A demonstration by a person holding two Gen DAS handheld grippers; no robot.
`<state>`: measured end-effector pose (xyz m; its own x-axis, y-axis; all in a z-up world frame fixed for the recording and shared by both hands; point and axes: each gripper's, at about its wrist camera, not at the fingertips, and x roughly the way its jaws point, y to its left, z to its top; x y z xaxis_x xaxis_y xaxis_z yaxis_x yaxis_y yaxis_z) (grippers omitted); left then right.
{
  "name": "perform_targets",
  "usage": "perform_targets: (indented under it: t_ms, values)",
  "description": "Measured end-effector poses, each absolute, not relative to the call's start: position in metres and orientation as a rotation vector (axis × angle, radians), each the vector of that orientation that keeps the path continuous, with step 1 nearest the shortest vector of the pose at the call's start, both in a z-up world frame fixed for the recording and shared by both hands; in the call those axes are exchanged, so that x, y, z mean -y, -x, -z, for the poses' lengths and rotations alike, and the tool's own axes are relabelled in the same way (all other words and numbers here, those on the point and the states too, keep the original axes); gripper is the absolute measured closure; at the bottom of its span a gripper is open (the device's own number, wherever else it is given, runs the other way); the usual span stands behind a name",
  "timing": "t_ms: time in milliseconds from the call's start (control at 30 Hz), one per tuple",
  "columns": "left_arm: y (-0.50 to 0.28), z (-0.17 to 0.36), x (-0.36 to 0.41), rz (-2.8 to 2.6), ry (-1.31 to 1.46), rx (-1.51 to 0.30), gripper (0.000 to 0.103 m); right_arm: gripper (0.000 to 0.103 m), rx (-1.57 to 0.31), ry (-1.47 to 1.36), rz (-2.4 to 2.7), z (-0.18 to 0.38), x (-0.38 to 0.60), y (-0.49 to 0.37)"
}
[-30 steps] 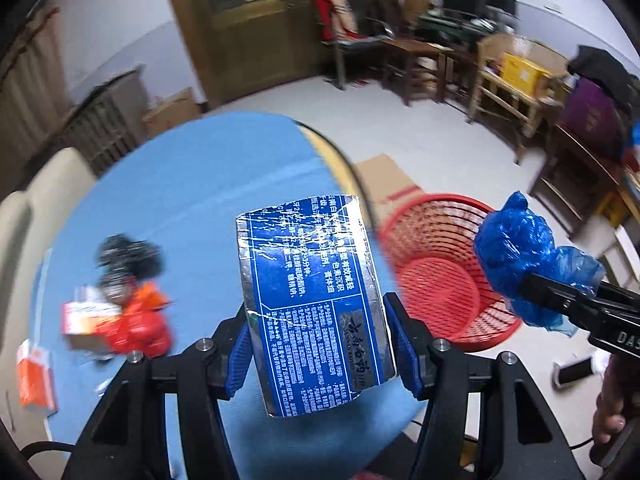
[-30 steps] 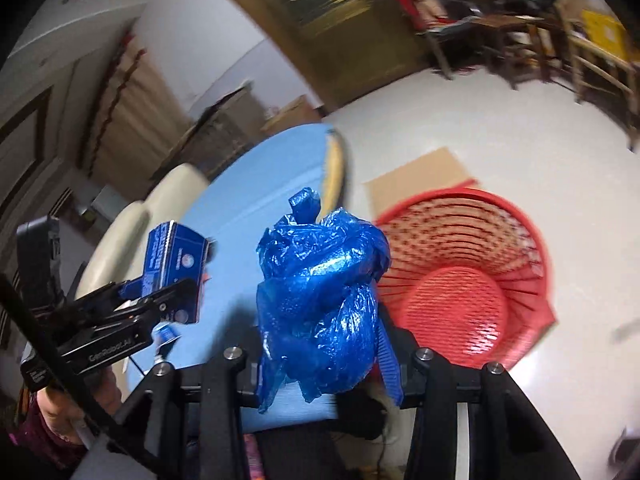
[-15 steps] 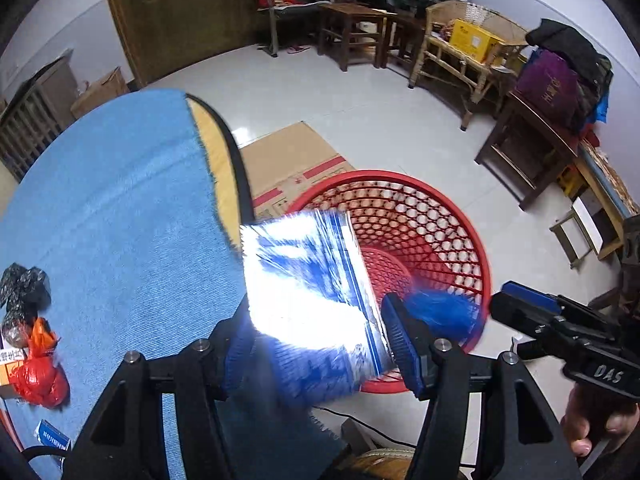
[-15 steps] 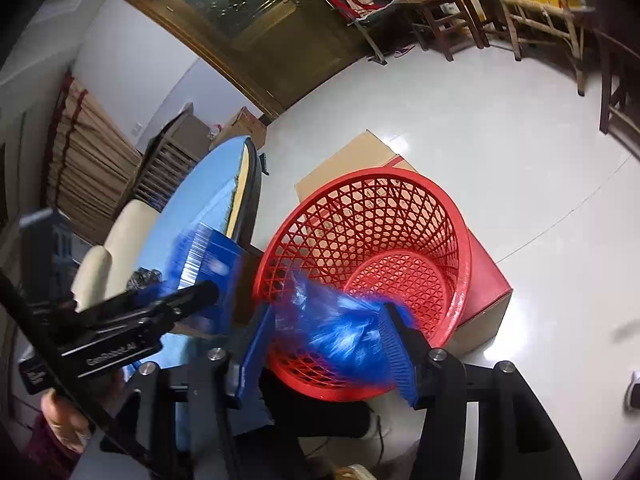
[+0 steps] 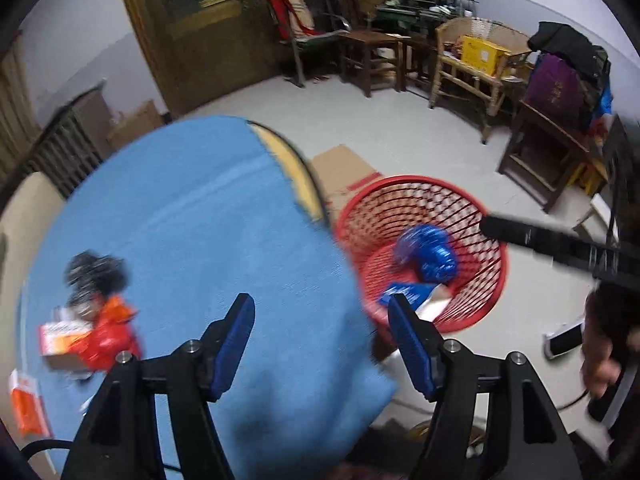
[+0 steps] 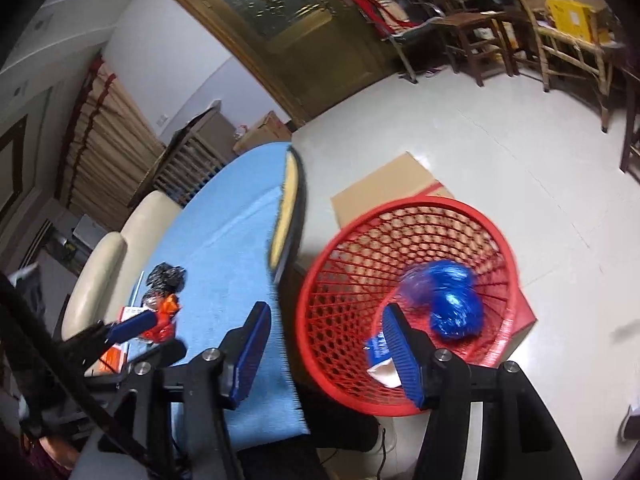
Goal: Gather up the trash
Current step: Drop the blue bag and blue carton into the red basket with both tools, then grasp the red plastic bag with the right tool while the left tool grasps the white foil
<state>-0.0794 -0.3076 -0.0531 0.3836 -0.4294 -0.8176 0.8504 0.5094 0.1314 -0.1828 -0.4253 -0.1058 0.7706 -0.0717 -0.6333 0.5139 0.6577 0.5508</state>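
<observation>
Red and black bags (image 5: 100, 312) with an orange carton still lie bunched on the blue table (image 5: 192, 208), ahead-left of the left gripper (image 5: 320, 344), clearly the nearer one. Both it and the right gripper (image 6: 326, 350) are opening with nothing between them. The heap looks roundish, with no clear long axis; blue bag (image 6: 452, 308) and pack sit in the red basket (image 6: 404, 208).

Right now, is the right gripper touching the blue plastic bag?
Apart. The right wrist view shows the right gripper with jaws opening and nothing between them, while the blue plastic bag lies down inside the red basket, beyond the fingertips.
</observation>
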Motion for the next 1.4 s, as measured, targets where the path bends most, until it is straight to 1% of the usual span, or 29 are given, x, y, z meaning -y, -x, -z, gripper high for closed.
perform_targets:
  t_ms: [233, 400, 533, 600, 833, 1033, 1233, 1300, 1333, 1367, 1400]
  values:
    - [0.049, 0.048, 0.190, 0.657, -0.504, -0.816, 0.033, 0.041, -0.655, -0.711, 0.229, 0.090, 0.383, 0.133]
    - [0.017, 0.058, 0.088, 0.422, -0.313, -0.896, 0.033, 0.041, -0.721, -0.637, 0.122, 0.087, 0.338, 0.085]
    - [0.006, 0.068, 0.028, 0.308, -0.169, -0.925, 0.033, 0.041, -0.752, -0.590, 0.045, 0.084, 0.302, 0.051]
    - [0.004, 0.074, 0.013, 0.301, -0.128, -0.937, 0.033, 0.041, -0.768, -0.564, 0.008, 0.084, 0.282, 0.034]
    - [-0.004, 0.096, 0.014, 0.424, -0.054, -1.024, 0.033, 0.041, -0.833, -0.467, -0.067, 0.091, 0.224, -0.009]
    - [-0.014, 0.104, 0.040, 0.507, -0.040, -1.059, 0.033, 0.041, -0.850, -0.464, -0.077, 0.095, 0.216, -0.054]
    - [-0.017, 0.117, 0.047, 0.541, -0.044, -1.067, 0.033, 0.041, -0.890, -0.444, -0.105, 0.105, 0.200, -0.115]
    - [-0.017, 0.119, 0.046, 0.555, -0.036, -1.070, 0.038, 0.041, -0.909, -0.427, -0.094, 0.110, 0.196, -0.130]
    - [-0.018, 0.120, 0.044, 0.565, -0.030, -1.075, 0.044, 0.041, -0.919, -0.420, -0.084, 0.113, 0.194, -0.136]
    - [-0.021, 0.121, 0.043, 0.580, -0.017, -1.079, 0.047, 0.041, -0.934, -0.412, -0.076, 0.116, 0.190, -0.143]
    - [-0.022, 0.121, 0.042, 0.590, -0.006, -1.078, 0.048, 0.041, -0.958, -0.394, -0.063, 0.120, 0.184, -0.150]
